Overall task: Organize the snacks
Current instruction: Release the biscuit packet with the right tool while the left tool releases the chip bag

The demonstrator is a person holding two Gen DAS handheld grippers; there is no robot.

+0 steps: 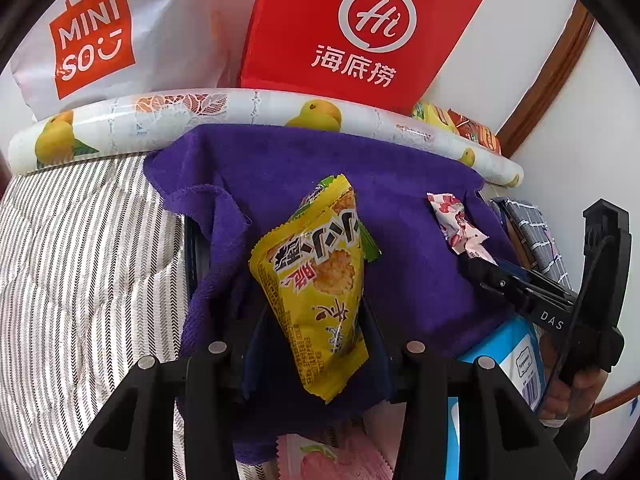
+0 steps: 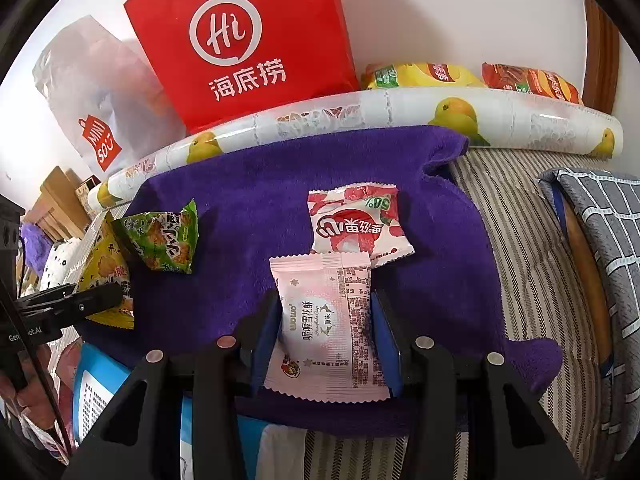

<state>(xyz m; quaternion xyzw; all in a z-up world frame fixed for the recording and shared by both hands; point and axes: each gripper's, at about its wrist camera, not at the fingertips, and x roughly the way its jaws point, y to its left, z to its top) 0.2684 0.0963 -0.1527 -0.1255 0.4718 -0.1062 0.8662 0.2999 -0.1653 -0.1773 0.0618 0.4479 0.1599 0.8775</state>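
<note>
My left gripper point(image 1: 316, 312) is shut on a yellow snack packet point(image 1: 320, 280) and holds it over the purple cloth point(image 1: 280, 168); it also shows in the right wrist view point(image 2: 106, 272). A green packet point(image 2: 166, 242) lies on the cloth just beyond the yellow one. My right gripper point(image 2: 326, 312) is shut on a pale pink snack packet point(image 2: 324, 320) over the purple cloth point(image 2: 240, 200). A red-and-white lychee packet point(image 2: 356, 224) lies on the cloth right behind the pink one; it also shows in the left wrist view point(image 1: 458, 224).
A fruit-print roll point(image 2: 400, 116) lies behind the cloth. A red Haidilao bag point(image 2: 244, 44) and a white Miniso bag point(image 1: 104, 44) stand at the wall. Chip bags point(image 2: 472, 76) lie behind the roll. A blue box point(image 1: 516, 356), a striped cover point(image 1: 80, 260) and a checked cushion point(image 2: 600, 240) flank the cloth.
</note>
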